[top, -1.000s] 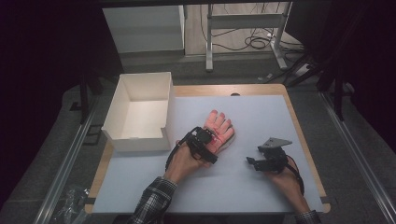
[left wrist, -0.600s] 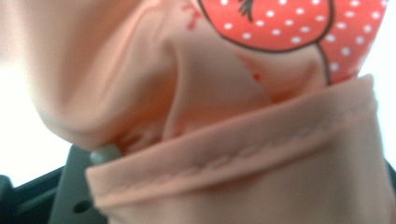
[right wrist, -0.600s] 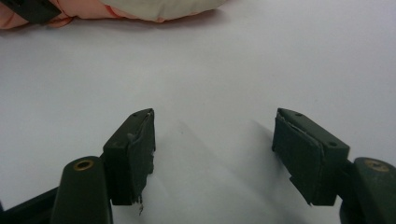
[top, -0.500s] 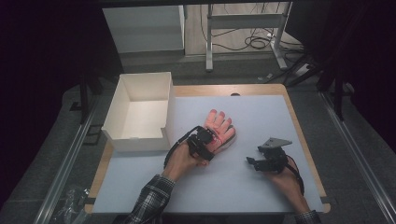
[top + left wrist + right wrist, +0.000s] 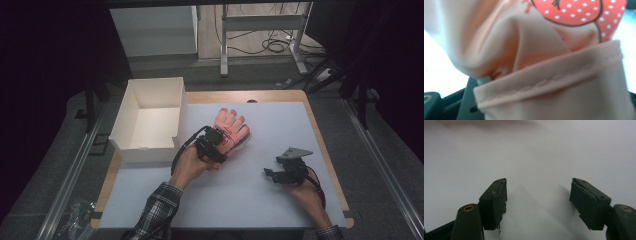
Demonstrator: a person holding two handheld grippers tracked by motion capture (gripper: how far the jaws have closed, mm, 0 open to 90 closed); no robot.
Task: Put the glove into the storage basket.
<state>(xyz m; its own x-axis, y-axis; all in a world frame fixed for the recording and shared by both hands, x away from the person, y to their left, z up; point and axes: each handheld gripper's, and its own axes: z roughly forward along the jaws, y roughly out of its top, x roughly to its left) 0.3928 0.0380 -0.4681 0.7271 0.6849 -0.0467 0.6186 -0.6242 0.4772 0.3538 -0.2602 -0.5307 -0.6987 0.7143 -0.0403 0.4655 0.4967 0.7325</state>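
The left gripper (image 5: 216, 143) has its jaws pinched on the cuff of a peach-pink glove (image 5: 231, 128); in the left gripper view the hemmed cuff (image 5: 554, 87) is bunched right between them, and beyond the hem the fabric rucks up toward a coral patch with white dots (image 5: 571, 12). Ahead of those jaws the glove lies flat on the worktop (image 5: 280, 210), fingers spread and pointing away from the person. Off to the side of the jaws, past the person's left hand (image 5: 192, 162), stands an open white box (image 5: 150, 120), which looks empty.

My guess is the glove is meant for that box. If so, the grasp is made, but the glove looks still down on the sheet, or barely raised at the cuff; lifting it, carrying it across and dropping it in would all be left to do.

The right gripper (image 5: 282, 175) has its jaws spread wide with nothing between them, just pale worktop in front; one pad (image 5: 496, 202) looks a bit frayed at its edge.

The left forearm, in a plaid sleeve (image 5: 157, 215), comes in angled toward the glove, wrist bent so the gripper points along the glove's length. The right hand (image 5: 305, 192) rests low near the person's edge of the worktop, well apart from the glove, gripper aimed roughly toward it.
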